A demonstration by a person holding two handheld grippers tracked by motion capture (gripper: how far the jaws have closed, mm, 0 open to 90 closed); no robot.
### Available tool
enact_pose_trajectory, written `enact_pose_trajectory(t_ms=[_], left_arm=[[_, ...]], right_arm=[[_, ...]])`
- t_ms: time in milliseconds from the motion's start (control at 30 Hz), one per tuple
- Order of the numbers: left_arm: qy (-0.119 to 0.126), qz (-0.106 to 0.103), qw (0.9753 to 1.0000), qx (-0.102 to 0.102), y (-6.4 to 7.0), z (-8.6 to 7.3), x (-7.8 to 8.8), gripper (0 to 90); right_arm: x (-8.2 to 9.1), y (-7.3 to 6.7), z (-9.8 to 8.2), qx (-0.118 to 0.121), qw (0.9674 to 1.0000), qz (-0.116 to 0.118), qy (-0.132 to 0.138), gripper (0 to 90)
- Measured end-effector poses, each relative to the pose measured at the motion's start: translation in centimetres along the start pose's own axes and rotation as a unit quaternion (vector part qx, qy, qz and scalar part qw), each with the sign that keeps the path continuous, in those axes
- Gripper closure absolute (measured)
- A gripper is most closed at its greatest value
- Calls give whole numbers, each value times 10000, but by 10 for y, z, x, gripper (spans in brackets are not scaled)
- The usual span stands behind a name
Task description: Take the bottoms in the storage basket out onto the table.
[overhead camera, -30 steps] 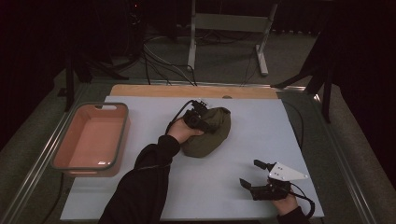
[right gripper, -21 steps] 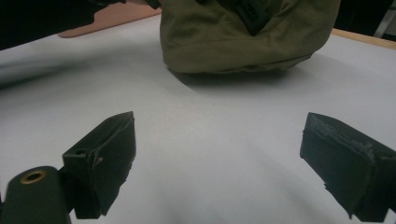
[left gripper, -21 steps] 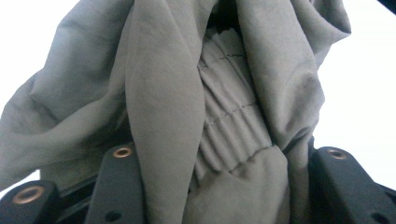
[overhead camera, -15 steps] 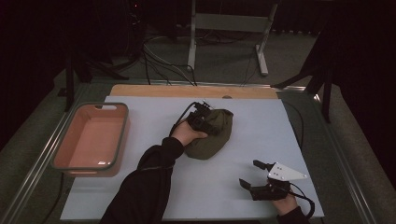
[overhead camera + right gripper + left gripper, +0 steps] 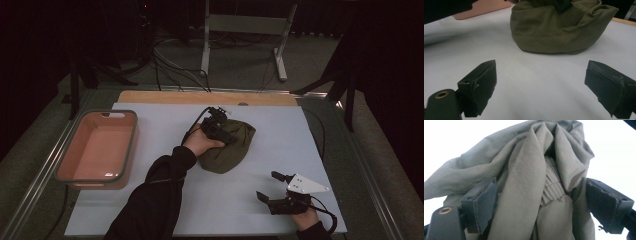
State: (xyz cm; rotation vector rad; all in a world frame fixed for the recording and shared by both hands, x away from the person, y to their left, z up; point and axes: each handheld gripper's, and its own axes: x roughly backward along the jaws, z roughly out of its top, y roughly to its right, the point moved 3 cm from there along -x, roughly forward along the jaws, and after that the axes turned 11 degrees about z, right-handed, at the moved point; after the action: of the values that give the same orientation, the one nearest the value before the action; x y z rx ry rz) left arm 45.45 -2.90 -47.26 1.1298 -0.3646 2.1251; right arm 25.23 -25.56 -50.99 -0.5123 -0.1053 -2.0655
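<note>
Near right: right hand-held gripper (image 5: 270, 187) resting on white worktop (image 5: 280, 135), jaws wide apart, nothing btwn them. Centre: crumpled olive-green fabric garment (image 5: 231, 145) on worktop; left hand-held gripper (image 5: 227, 134) on it, jaws spread w/ bunched cloth btwn. Left: shallow pink rectangular plastic tray (image 5: 97, 148), grey rim.

You've got a table (image 5: 310, 150) with a white sheet over the top and a strip of bare wood showing along the far edge. On the left a shallow pink tray (image 5: 98, 148) with a grey-green rim hangs partly over the sheet's left edge, and an olive green cloth bundle (image 5: 231, 146) sits slumped near the middle, well apart from the tray.
</note>
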Motion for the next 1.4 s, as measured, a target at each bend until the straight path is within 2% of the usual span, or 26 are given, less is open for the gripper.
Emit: enact_pose_trajectory(t_ms=[67,100,233,333,433,533,600,900,967,1033,1133,1200,1300,1400], left_arm=[[27,-85,10000,-18,0,1,4,139],[105,-78,9999,-39,0,1,9,135],[189,-152,9997,20,-1,2,17,120],[241,-144,9996,-10,0,3,24,106],[314,-165,9994,-20,0,4,34,51],[328,-176,9993,-44,0,4,38,37],[460,-251,9986,-117,0,3,46,5],[638,-451,9968,-196,-2,0,62,4],[616,-492,9966,-218,-1,-1,63,3],[620,-453,9965,-336,0,-3,64,3],[657,-363,9964,-404,0,-3,63,3],[678,-441,9958,-438,0,-2,63,3],[695,-379,9955,-526,0,-2,64,2],[697,-405,9950,-589,-1,-2,66,2]], right_arm=[[0,0,0,6,10000,-1,14,106],[0,0,0,5,10000,-1,20,106],[0,1,0,-14,10000,-10,4,106],[-1,0,0,0,10000,-10,-5,106],[0,0,0,8,10000,-20,3,105],[0,0,0,13,10000,-19,-11,106],[0,0,-1,29,10000,-21,-43,106],[-2,0,-1,9,10000,-18,-53,106],[-2,0,-1,-4,10000,-20,-67,106],[-3,0,-1,-3,10000,-9,-68,106],[-3,0,-2,-4,10000,0,-80,106],[-3,0,-2,8,10000,4,-83,106],[-3,0,-2,10,10000,13,-85,106],[-4,0,-2,17,10000,25,-90,106]])
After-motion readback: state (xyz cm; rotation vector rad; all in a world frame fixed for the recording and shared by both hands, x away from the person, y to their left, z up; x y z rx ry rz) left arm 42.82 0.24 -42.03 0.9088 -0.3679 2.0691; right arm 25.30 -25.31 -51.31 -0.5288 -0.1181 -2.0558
